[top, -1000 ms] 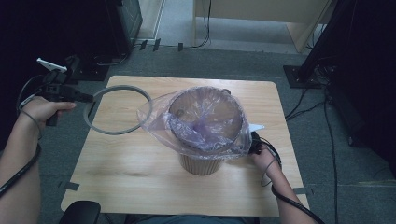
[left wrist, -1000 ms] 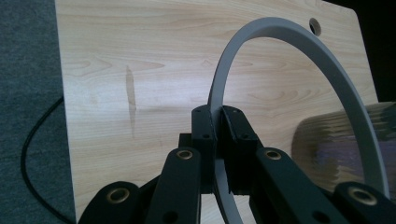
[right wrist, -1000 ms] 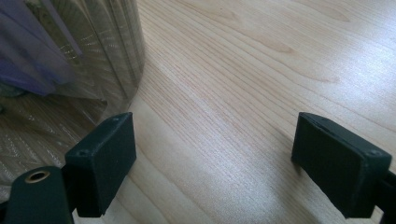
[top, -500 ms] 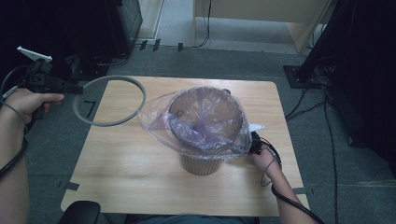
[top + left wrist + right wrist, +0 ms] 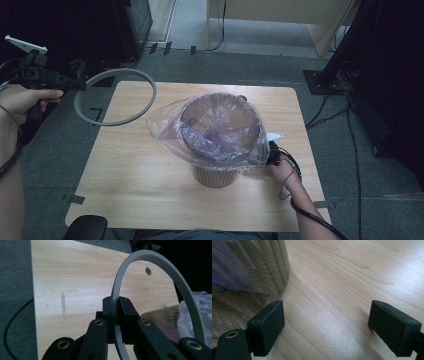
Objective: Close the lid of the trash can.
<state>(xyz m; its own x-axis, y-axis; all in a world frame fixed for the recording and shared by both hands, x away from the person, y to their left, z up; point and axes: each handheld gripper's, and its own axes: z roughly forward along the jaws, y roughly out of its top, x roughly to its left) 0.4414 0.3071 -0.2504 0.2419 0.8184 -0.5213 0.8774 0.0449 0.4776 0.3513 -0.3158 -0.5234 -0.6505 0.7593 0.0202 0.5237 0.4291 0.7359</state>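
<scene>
A grey ring [image 5: 116, 97] hangs in the air over the table's far left corner, gripped at its left side by my left gripper [image 5: 79, 83]. In the left gripper view the pads [image 5: 109, 312] pinch the ring's [image 5: 172, 275] rim, and the ring stands tilted above the wood. A brown ribbed bin [image 5: 216, 175] lined with a clear plastic bag [image 5: 220, 131] stands right of the table's middle. My right gripper [image 5: 272, 154] rests low beside the bin's right side, jaws open, with bare wood between them [image 5: 327, 325]. The bin's wall [image 5: 264, 267] fills that view's left.
The wooden table [image 5: 150, 185] has free surface in front and to the left of the bin. Cables [image 5: 330, 110] run over the grey carpet on the right. Dark cabinets [image 5: 100, 30] stand beyond the far left, and a black chair part [image 5: 86, 228] sits at the near edge.
My left hand has lifted the ring off the table and carried it up and slightly leftward. The right hand and the bin have stayed put.
</scene>
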